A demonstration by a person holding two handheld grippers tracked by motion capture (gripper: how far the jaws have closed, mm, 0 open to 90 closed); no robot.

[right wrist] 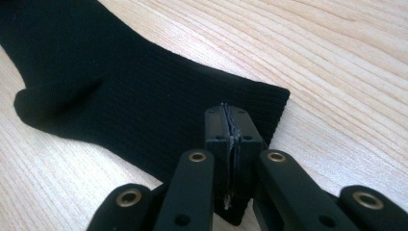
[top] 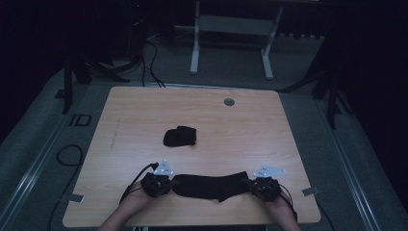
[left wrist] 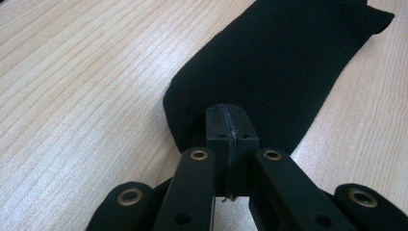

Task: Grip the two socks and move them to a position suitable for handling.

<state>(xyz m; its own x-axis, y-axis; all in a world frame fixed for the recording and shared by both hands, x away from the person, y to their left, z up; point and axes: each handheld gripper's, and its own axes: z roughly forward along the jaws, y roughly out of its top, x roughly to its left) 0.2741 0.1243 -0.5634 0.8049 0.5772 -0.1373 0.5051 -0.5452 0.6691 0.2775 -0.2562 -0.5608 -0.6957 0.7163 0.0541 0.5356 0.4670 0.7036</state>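
Note:
A long black sock (top: pixel 211 186) lies flat near the front edge of the wooden table (top: pixel 144 110), stretched between my two grippers. My left gripper (top: pixel 174 183) is shut on its rounded toe end; in the left gripper view the pads meet at the sock's (left wrist: pixel 269 62) near edge, where that gripper (left wrist: pixel 226 120) pinches it. My right gripper (top: pixel 248 183) is shut on the ribbed cuff end; the right gripper view has the jaws (right wrist: pixel 226 122) pressed together over a corner of the sock (right wrist: pixel 120 86). A second black sock (top: pixel 180 136), folded into a bundle, rests at the table's middle.
A round grey grommet (top: pixel 229 101) sits near the table's far edge. Beyond the table stands a white desk frame (top: pixel 231 29), with cables (top: pixel 67 154) on the floor at the left. Dark stands flank the table.

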